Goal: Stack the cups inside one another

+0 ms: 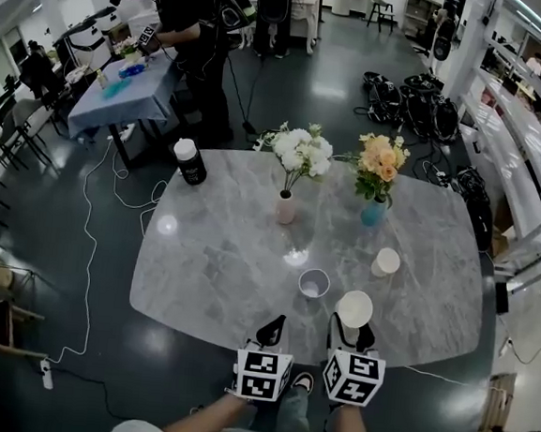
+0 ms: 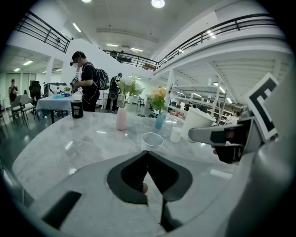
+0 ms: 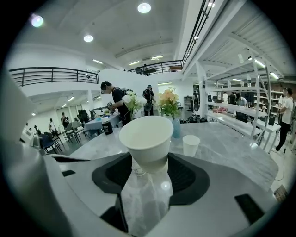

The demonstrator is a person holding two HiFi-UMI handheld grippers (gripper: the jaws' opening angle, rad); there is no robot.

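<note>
Right gripper view: right gripper [image 3: 147, 169] pinches white cup [image 3: 146, 136]. Left gripper view: left gripper [image 2: 148, 155] pressed together, clear cup [image 2: 152, 140] ahead.

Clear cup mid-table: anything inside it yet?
Clear cup looks empty: head view shows its base through the open top. Nothing covers it; a white cup is in the right tool, not nested.
</note>
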